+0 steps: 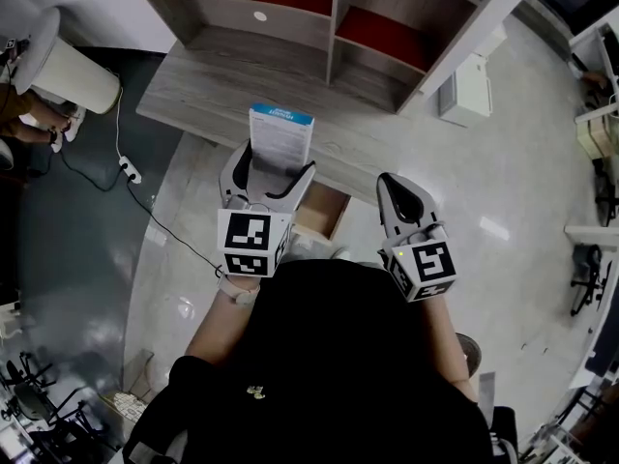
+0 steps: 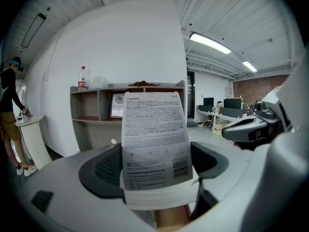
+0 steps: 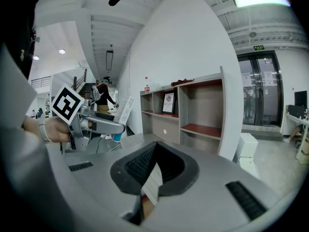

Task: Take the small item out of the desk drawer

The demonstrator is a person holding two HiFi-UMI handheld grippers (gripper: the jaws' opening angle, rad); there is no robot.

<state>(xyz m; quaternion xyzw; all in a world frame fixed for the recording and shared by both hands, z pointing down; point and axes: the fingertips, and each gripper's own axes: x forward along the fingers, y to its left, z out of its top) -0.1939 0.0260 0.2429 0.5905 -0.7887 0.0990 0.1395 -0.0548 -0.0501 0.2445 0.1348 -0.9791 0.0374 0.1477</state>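
My left gripper is shut on a small white box with a blue top edge and holds it upright over the front edge of the grey wooden desk. In the left gripper view the box fills the middle, its printed face toward the camera and its lower part clamped between the dark pads. Below the desk edge, the wooden drawer stands open. My right gripper hangs to the right of the drawer, shut, with its tips together. A pale sliver shows low between its pads; I cannot tell what it is.
A shelf unit with red-lined compartments stands at the back of the desk. On the floor to the left are a white round pedestal, a person and a power strip with its cable. A white cabinet stands at the right.
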